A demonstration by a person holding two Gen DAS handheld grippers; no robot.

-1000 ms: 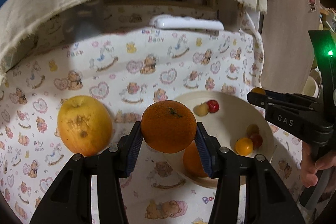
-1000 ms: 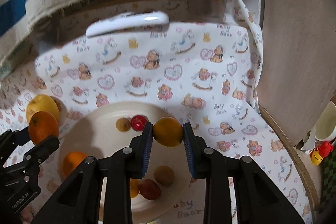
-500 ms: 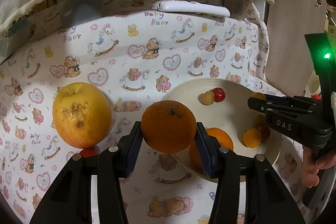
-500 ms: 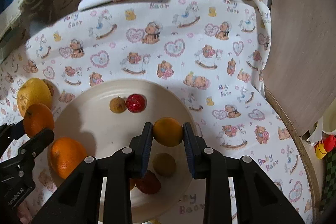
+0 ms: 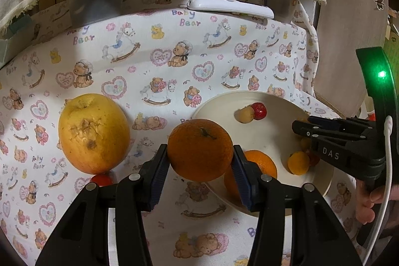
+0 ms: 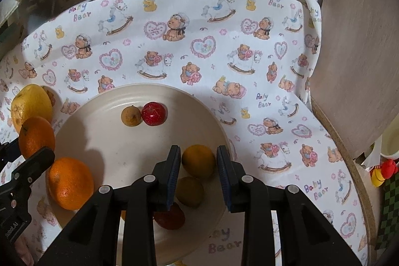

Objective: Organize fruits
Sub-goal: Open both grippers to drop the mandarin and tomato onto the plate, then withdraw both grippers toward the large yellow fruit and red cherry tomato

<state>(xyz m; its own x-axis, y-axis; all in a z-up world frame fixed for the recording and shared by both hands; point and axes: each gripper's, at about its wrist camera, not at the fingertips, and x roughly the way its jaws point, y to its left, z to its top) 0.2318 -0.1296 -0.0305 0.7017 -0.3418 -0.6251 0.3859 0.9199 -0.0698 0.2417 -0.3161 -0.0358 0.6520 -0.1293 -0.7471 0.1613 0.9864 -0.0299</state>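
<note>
Left wrist view: a yellow apple (image 5: pixel 93 132) lies on the desk at nine o'clock; the left gripper (image 5: pixel 199 163) pinches an orange (image 5: pixel 200 149) at centre. Right wrist view: the right gripper (image 6: pixel 198 172), its fingers spread around a small yellow fruit (image 6: pixel 198 161), hangs over the plate (image 6: pixel 104 136) at five o'clock.

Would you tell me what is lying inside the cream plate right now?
The plate holds a large orange, a red and a tan small fruit, plus several more partly hidden by the right gripper.
</note>
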